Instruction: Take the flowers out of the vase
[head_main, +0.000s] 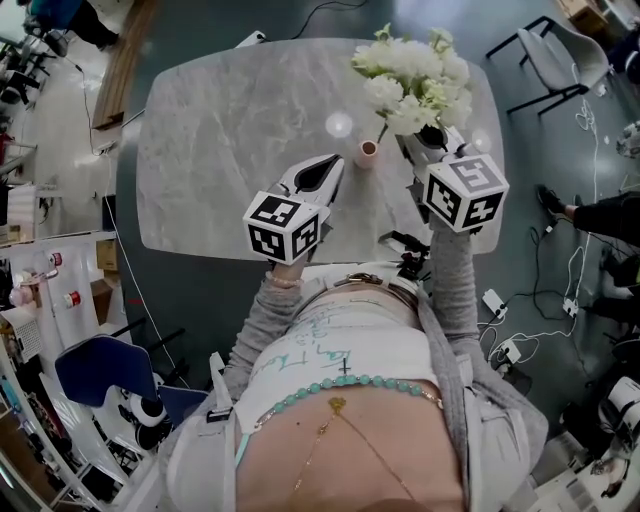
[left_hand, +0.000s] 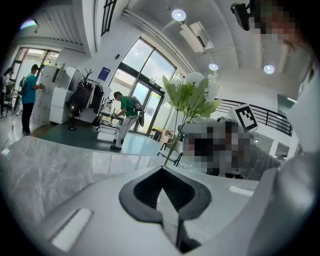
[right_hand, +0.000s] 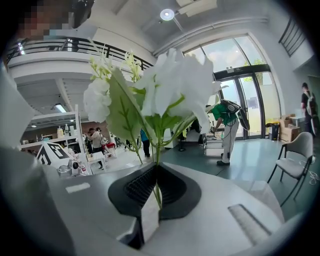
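Grey marble tabletop with rounded corners fills the upper half of the head view, with dark floor all round it. A small pink vase stands on the marble between the two tools. The left gripper is at its 9 o'clock and the right gripper at its 3 o'clock. The white flowers spread above the vase at about 1 o'clock on the table and cover part of the far edge. Their stem slants down toward the vase mouth, and I cannot tell whether its end is clear of the rim. A lamp glare shines on the marble at 11 o'clock of the vase.

Off the table, two chairs stand at 2 o'clock and a shoe and leg show at 3 o'clock. Cables trail at 4 o'clock and a blue chair stands at 8 o'clock.

Only the right gripper view shows the grip itself: the dark ribbed pads are clamped on the thin green stem. Blooms and leaves block the middle of the hall beyond. A person in a green top stands by glass doors at 3 o'clock, and a grey chair at 4 o'clock.

The left gripper view shows that tool's jaws pressed together with nothing between them. It sees the bouquet side-on at 1 o'clock, with the right tool's marker cube beside it.
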